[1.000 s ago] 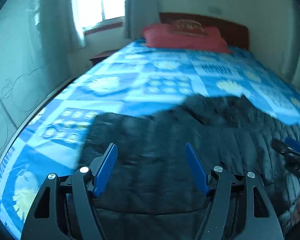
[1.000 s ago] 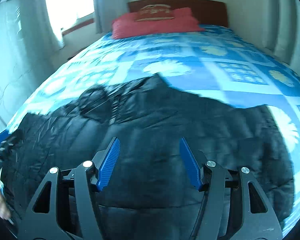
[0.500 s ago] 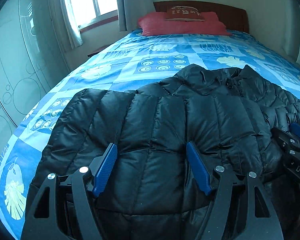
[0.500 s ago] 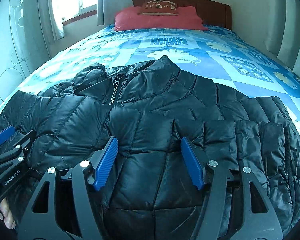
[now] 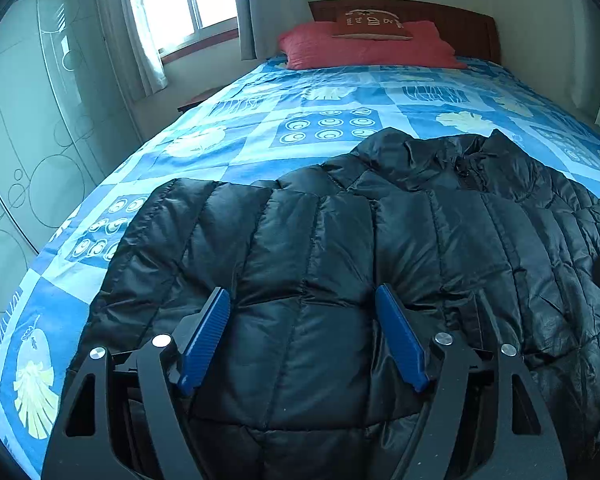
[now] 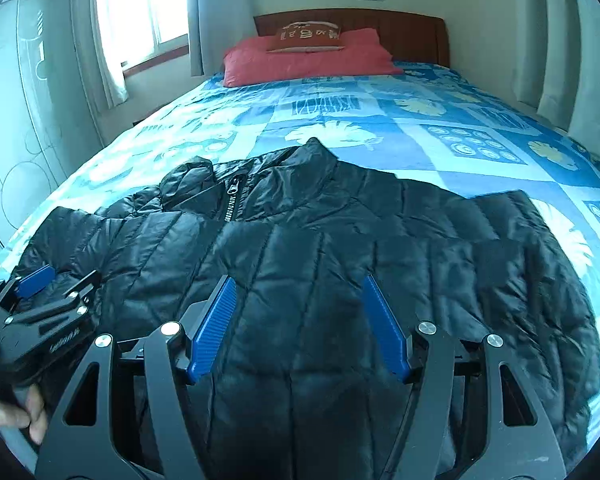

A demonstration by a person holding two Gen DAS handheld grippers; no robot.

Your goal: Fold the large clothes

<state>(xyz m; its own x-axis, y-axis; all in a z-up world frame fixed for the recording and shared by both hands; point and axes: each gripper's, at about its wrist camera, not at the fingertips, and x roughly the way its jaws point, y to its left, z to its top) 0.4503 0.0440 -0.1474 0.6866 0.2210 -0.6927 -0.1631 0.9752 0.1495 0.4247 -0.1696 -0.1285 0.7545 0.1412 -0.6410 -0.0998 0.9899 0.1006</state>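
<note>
A black quilted puffer jacket [image 5: 340,240] lies spread front-up across the near end of the bed, collar and zipper [image 6: 232,202] pointing toward the headboard. My left gripper [image 5: 302,300] is open, its blue pads just above the jacket's left side near the hem. My right gripper [image 6: 296,288] is open above the jacket's right side near the hem. The left gripper also shows at the left edge of the right wrist view [image 6: 40,304], held by a hand.
The bed has a blue patterned cover [image 5: 324,128], a red pillow [image 5: 364,50] with a small cushion, and a wooden headboard [image 6: 400,28]. A window with curtains [image 5: 188,8] and a glass wardrobe door [image 5: 28,140] stand on the left.
Both grippers swung from a blurred, moving view to a steadier one over the jacket's hem end. The jacket now lies flatter and fills the near view. Both jaws stayed open.
</note>
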